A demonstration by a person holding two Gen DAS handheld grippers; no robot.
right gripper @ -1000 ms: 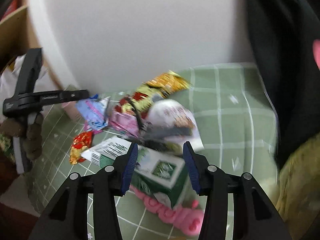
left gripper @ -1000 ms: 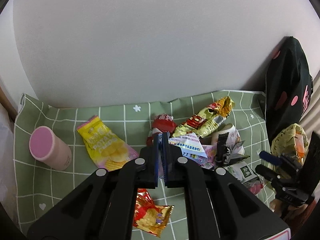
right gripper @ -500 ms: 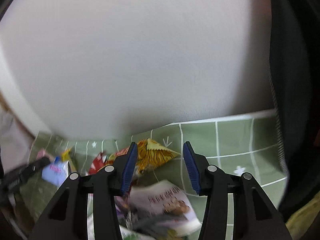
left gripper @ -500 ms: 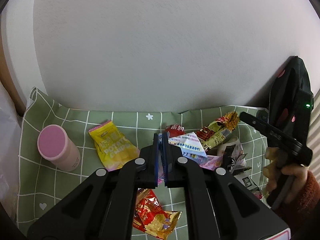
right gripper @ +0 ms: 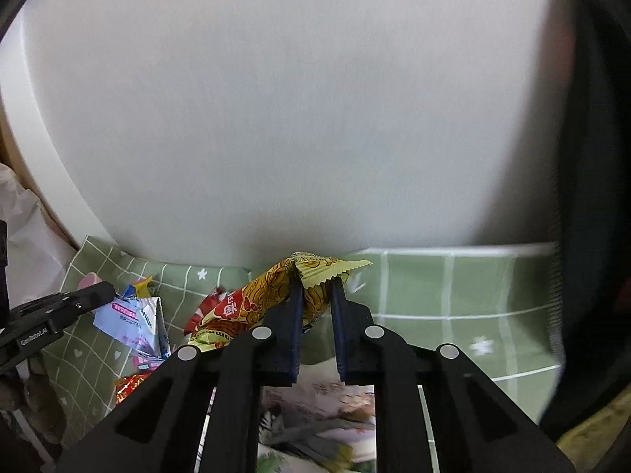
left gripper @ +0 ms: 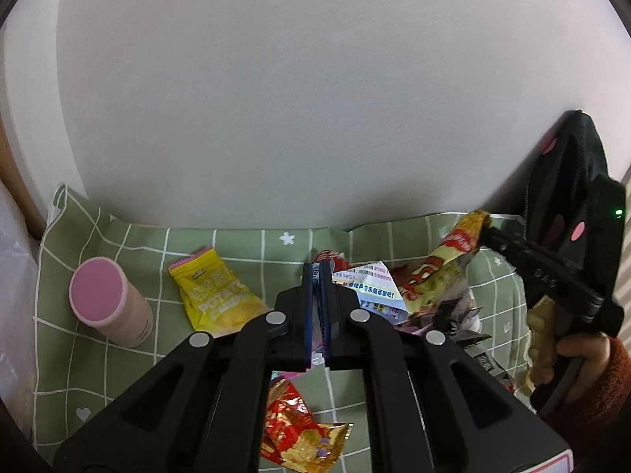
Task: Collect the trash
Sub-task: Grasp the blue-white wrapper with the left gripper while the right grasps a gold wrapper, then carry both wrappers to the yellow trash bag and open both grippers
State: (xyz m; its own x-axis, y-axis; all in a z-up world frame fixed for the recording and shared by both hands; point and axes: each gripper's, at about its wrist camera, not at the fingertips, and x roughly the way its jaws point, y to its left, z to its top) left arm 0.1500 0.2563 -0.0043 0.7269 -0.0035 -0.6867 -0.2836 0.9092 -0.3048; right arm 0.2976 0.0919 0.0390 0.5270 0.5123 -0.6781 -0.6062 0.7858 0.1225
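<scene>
My left gripper (left gripper: 315, 272) is shut on a white and blue printed paper wrapper (left gripper: 370, 289), held above the green checked cloth (left gripper: 118, 244); the wrapper also shows in the right wrist view (right gripper: 132, 321). My right gripper (right gripper: 317, 287) is closed on the end of a gold and red snack bag (right gripper: 272, 295), which hangs lifted in the left wrist view (left gripper: 445, 260). A yellow chip bag (left gripper: 215, 293) and a red and gold wrapper (left gripper: 299, 437) lie on the cloth. More trash is piled under the gold bag (left gripper: 461, 315).
A pink cylinder cup (left gripper: 110, 307) stands at the cloth's left. A black bag with pink dots (left gripper: 568, 181) leans at the right against the white wall (left gripper: 315, 98). A white plastic bag (right gripper: 23, 228) is at the far left.
My right gripper has risen from the carton, moved to the gold snack bag, closed on its end and lifted it. My left gripper has risen a little with the paper wrapper.
</scene>
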